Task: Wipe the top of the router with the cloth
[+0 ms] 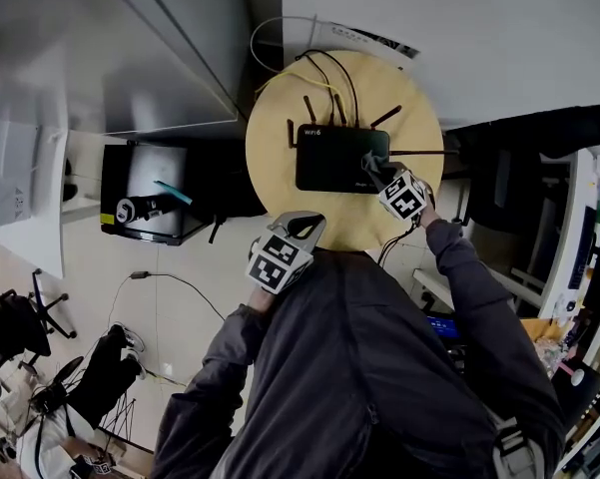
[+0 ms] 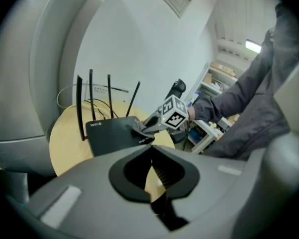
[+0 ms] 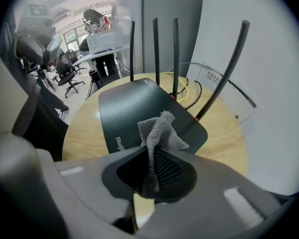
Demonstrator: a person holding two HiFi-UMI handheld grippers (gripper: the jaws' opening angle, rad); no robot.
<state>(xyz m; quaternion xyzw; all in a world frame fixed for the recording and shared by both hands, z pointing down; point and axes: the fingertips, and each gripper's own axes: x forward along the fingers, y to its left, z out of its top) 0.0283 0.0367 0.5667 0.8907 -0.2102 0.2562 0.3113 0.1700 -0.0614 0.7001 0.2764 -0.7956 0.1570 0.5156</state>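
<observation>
The black router (image 1: 341,158) lies flat in the middle of the round wooden table (image 1: 275,138). Its four antennas (image 3: 155,49) stand upright along the far edge, and yellow cables (image 1: 319,73) trail off behind them.

The grey cloth (image 3: 159,133) rests on the near right part of the lid. It is pinched in my right gripper (image 3: 151,171), whose jaws are clenched on a bunched fold of it, so only a tuft meets the plastic.

My left gripper (image 1: 309,226) hovers over the table's near edge, well apart from the router, its jaws drawn together on nothing.

As I judge it, the wipe is at its start and most of the lid is unswept. To do it well I would tilt the right gripper lower so more cloth lies on the surface. I would press lightly and draw in overlapping passes across the lid toward the left side. Each stroke should stop short of the antennas and cables.

The router looks light and may slide, so bracing its near left corner with the left gripper would help.
</observation>
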